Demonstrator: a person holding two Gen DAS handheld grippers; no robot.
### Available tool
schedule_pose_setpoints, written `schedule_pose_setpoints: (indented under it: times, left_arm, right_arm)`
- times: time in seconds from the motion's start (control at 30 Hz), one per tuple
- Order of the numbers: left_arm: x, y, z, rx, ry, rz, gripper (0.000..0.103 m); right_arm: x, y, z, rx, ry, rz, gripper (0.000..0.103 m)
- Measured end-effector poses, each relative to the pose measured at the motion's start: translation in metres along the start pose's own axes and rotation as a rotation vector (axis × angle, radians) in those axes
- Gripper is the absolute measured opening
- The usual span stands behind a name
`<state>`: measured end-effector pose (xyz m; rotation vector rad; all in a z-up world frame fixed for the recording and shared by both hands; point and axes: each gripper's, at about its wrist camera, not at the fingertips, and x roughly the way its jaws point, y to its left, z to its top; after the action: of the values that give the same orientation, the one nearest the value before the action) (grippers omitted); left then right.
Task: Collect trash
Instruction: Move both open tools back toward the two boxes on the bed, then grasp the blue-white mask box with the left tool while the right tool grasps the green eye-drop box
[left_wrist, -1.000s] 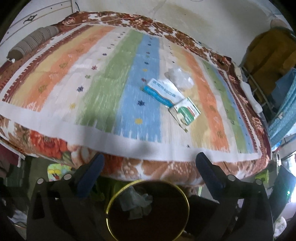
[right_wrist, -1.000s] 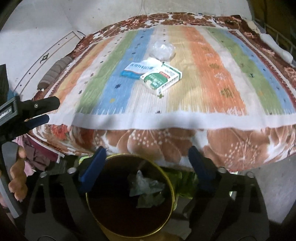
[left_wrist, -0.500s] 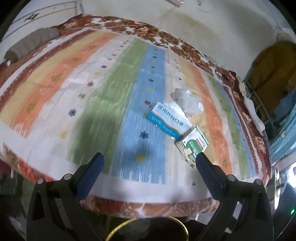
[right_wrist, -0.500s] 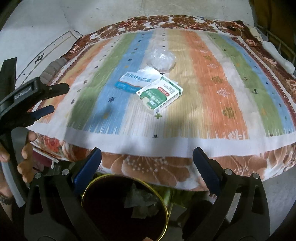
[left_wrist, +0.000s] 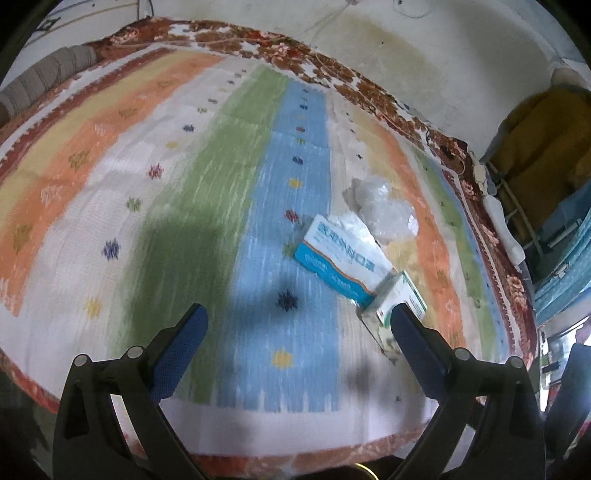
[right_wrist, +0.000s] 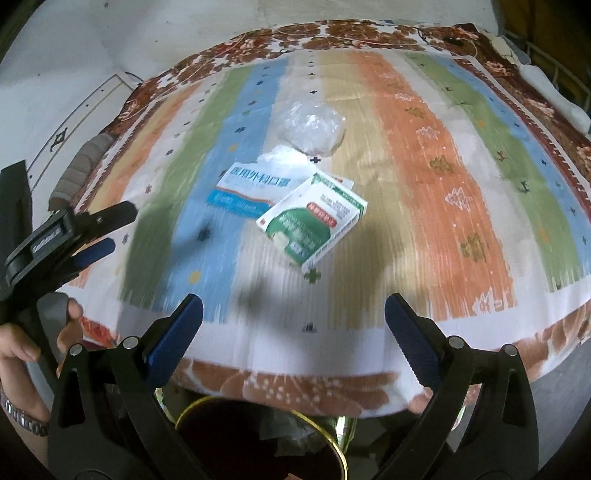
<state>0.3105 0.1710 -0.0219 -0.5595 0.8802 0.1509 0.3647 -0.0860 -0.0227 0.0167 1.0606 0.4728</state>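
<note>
**Three bits of trash on the striped bed, both claws wide and empty**

Spread over the bed (right_wrist: 424, 192): a striped blanket (left_wrist: 236, 206) in orange, green, blue and white bands, a brown floral quilt (right_wrist: 280, 384) showing at its near edge. Grouped mid-bed, on and just right of the blue stripe: a blue-and-white packet (right_wrist: 249, 188), a green-and-white carton (right_wrist: 314, 225) overlapping its near right corner, and a crumpled clear plastic wrapper (right_wrist: 314, 127) just beyond both. White tissue-like paper peeking from under the packet, too blurred to name for certain. Nothing between the claws and the trash but bare blanket. Grey rolled bolster (left_wrist: 40, 81) at the far left edge; yellow cloth over furniture (left_wrist: 546, 147) at far right.

Below the near edge of the bed, a dark round bin with a gold rim (right_wrist: 332, 443), crumpled pale scraps inside.

Left claw (left_wrist: 295, 325) spread wide over the near blanket, holding nothing, its right finger in front of the carton's near end. Right claw (right_wrist: 293, 314) likewise spread wide and empty, above the bin, aimed at the carton. Seen from the right wrist: left claw at far left, gripped by a hand (right_wrist: 22, 343) with a wristwatch.
</note>
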Motion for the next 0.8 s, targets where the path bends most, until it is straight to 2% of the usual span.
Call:
schedule_pose_setpoints:
  times: [0.07,0.33,0.6,0.8]
  left_arm:
    - [0.002,0.003,0.005,0.001,-0.020,-0.007,0.097]
    - [0.026,0.013,0.014,0.018,0.019,-0.038,0.097]
    - [0.039,0.033,0.029,-0.018,0.024,-0.066,0.096]
    - [0.056,0.032,0.033,-0.013,0.055,-0.102,0.093]
  right_arm:
    - [0.009,0.001,0.007,0.011,0.004,-0.003,0.094]
    - [0.046,0.001,0.032,0.037,0.031,-0.018,0.094]
    - [0.081,-0.008,0.046,0.168,0.070,0.019,0.094]
    - [0.098,-0.007,0.054,0.192,0.070,-0.026,0.094]
